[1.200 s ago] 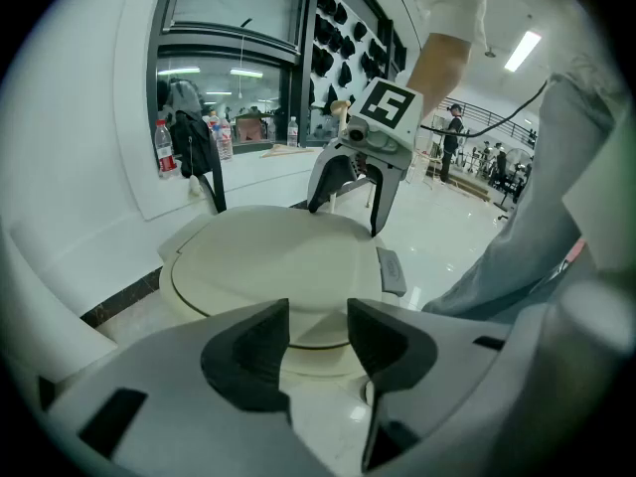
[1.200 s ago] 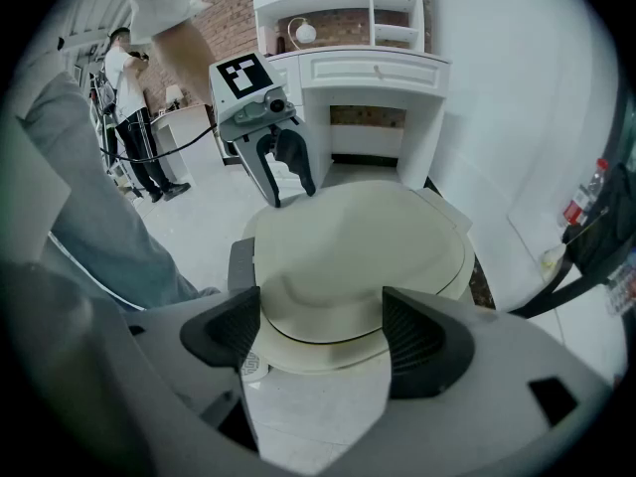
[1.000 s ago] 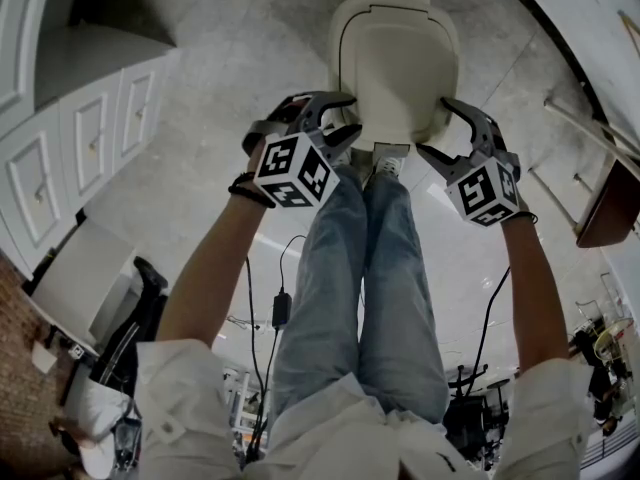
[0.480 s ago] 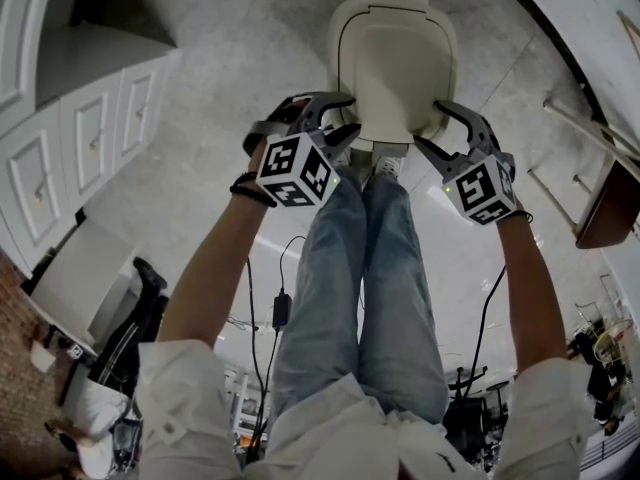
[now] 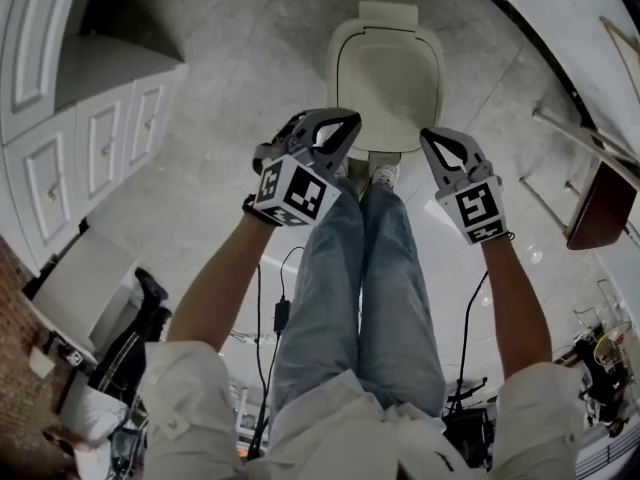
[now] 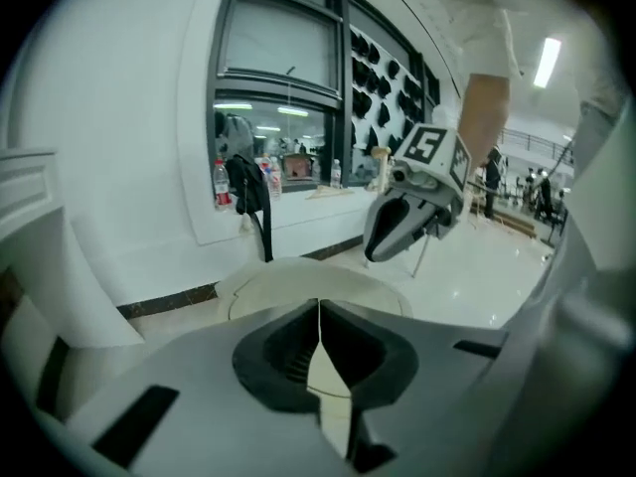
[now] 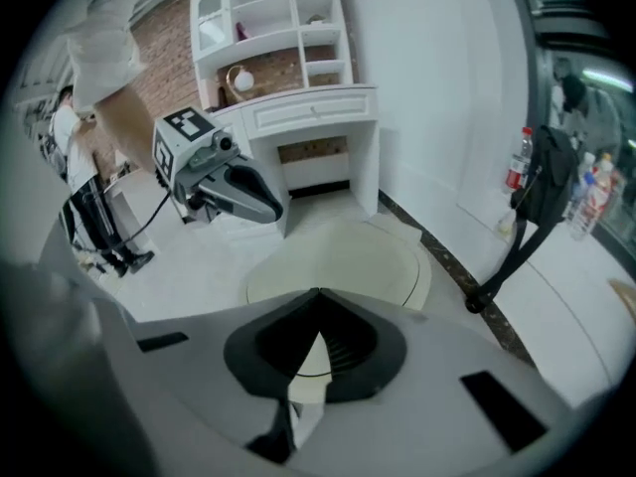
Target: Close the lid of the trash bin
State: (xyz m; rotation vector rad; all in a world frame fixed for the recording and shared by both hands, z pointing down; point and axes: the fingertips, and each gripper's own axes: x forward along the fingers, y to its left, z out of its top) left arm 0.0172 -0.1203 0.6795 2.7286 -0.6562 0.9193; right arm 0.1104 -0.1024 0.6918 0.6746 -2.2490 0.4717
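Note:
The cream trash bin [image 5: 385, 68] stands on the floor ahead of my feet, and its lid [image 5: 388, 73] lies flat and closed. Short of the bin's near left corner, my left gripper [image 5: 350, 120] hovers shut with nothing in it. My right gripper [image 5: 429, 135] hangs by the near right corner, also shut and empty. Neither touches the bin. In the left gripper view the closed jaws [image 6: 319, 308] point at the lid [image 6: 298, 281], with the right gripper [image 6: 383, 241] beyond it. The right gripper view shows its shut jaws [image 7: 318, 296] over the lid [image 7: 343, 264] and the left gripper [image 7: 260, 207] across from it.
My legs [image 5: 370, 268] and shoes stand just short of the bin. White cabinets [image 5: 100, 138] line the left side. A brown chair [image 5: 598, 203] is at the right. Cables [image 5: 280, 308] trail on the floor behind. A black bag [image 7: 542, 192] hangs on the wall past the bin.
Both grippers were open beside the bin's front corners; they have since risen, drawn back from the bin and shut. The lid stays down.

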